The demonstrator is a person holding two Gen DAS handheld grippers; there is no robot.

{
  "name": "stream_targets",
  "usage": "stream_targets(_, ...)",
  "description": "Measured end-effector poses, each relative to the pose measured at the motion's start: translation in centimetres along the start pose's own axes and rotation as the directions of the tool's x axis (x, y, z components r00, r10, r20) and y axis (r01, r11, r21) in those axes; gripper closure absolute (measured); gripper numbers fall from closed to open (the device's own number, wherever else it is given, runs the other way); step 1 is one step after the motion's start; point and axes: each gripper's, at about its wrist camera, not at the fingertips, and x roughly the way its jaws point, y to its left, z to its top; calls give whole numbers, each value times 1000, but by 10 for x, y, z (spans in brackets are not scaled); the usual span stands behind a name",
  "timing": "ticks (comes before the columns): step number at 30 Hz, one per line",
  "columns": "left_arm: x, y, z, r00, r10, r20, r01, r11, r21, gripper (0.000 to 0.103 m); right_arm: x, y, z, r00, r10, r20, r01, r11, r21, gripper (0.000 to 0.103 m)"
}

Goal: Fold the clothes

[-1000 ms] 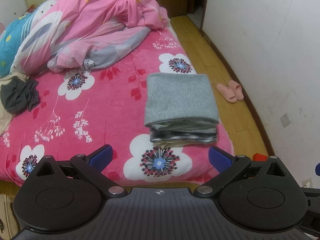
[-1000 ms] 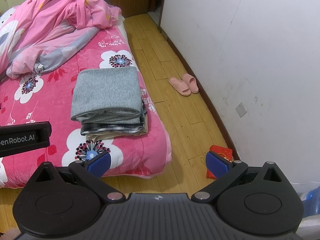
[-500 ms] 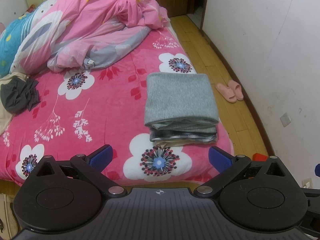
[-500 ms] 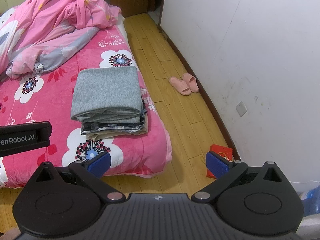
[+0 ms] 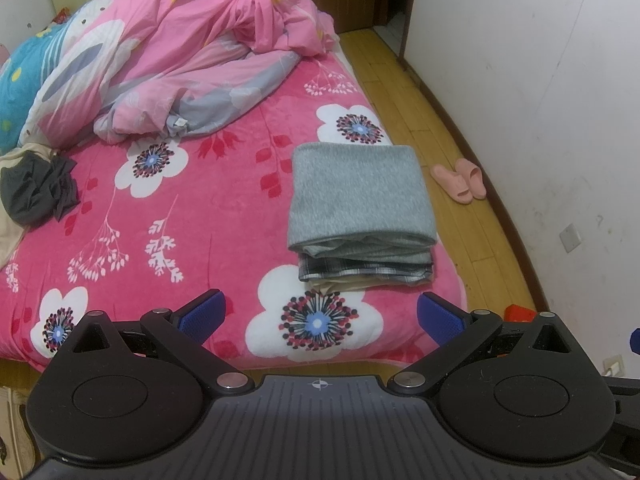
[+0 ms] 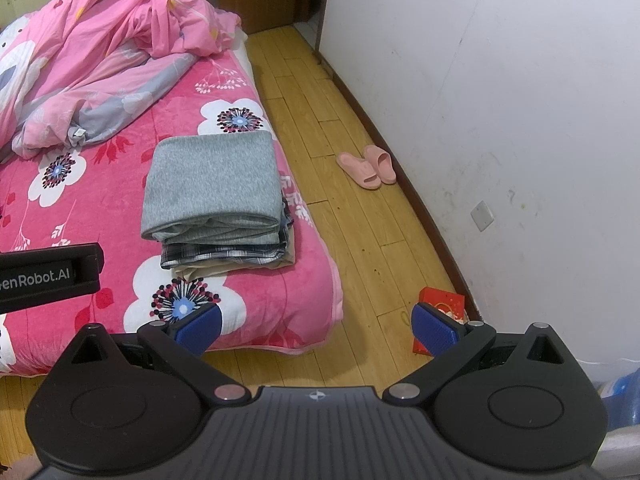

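Note:
A neat stack of folded clothes (image 5: pixel 360 208) (image 6: pixel 216 196) lies near the right edge of the pink flowered bed (image 5: pixel 192 216) (image 6: pixel 280 304): a grey garment on top, a plaid one and a beige one beneath. A crumpled dark garment (image 5: pixel 36 192) on beige cloth sits at the bed's left side. My left gripper (image 5: pixel 320 314) hangs open above the bed's near edge, well short of the stack, holding nothing. My right gripper (image 6: pixel 316 326) is open and empty over the floor by the bed's corner. The left gripper's body (image 6: pixel 48 276) shows at the right wrist view's left edge.
A rumpled pink and grey duvet (image 5: pixel 192 52) (image 6: pixel 100 52) and a blue pillow (image 5: pixel 24 80) fill the far end of the bed. Pink slippers (image 5: pixel 460 178) (image 6: pixel 370 168) lie on the wooden floor beside a white wall. A red packet (image 6: pixel 442 304) lies near the skirting.

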Motion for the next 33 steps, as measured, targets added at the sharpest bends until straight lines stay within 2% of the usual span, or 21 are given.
stream_targets(33,2,0,2,1000,8,-6,-8,1000,1,0,4,2,3,1000,3,-6,-3,1000,-7,0)
